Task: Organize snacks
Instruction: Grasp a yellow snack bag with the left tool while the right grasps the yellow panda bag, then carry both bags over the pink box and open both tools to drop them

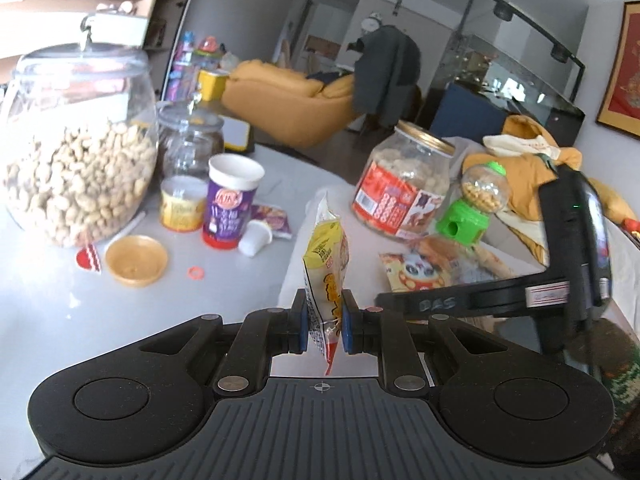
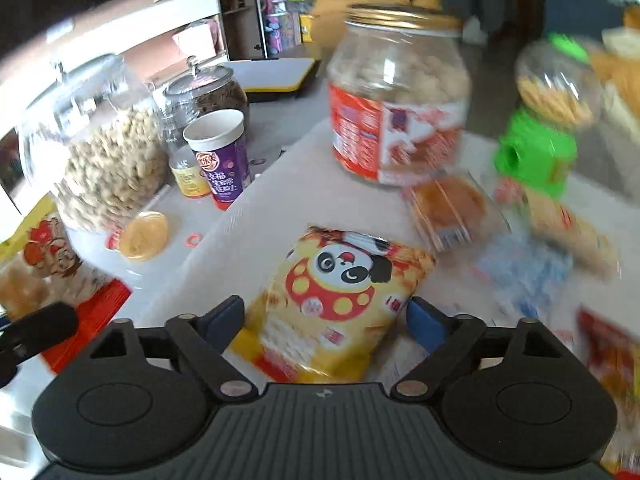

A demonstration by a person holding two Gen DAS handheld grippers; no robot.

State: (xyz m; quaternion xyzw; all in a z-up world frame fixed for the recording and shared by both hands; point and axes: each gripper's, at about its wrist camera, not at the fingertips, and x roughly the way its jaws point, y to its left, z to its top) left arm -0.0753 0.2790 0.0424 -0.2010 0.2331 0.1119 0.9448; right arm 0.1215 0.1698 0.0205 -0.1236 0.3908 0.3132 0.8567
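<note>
My left gripper [image 1: 325, 322] is shut on a yellow snack packet [image 1: 326, 256], held edge-on and upright above the table. My right gripper [image 2: 326, 320] is open, its blue-padded fingers either side of a yellow panda snack bag [image 2: 340, 300] lying on the white tray surface [image 2: 256, 216]. The panda bag also shows in the left wrist view [image 1: 416, 272], with the right gripper's body [image 1: 568, 248] over it. The left-held packet shows at the left edge of the right wrist view [image 2: 36, 264].
A big glass jar of nuts [image 1: 76, 148], a smaller glass jar [image 1: 190, 140], a purple cup [image 1: 230, 204], a yellow tub [image 1: 182, 206] and a yellow lid [image 1: 136, 260] stand left. A red-labelled biscuit jar [image 1: 404, 184], green candy dispenser [image 1: 472, 204] and wrapped pastries [image 2: 452, 204] sit behind.
</note>
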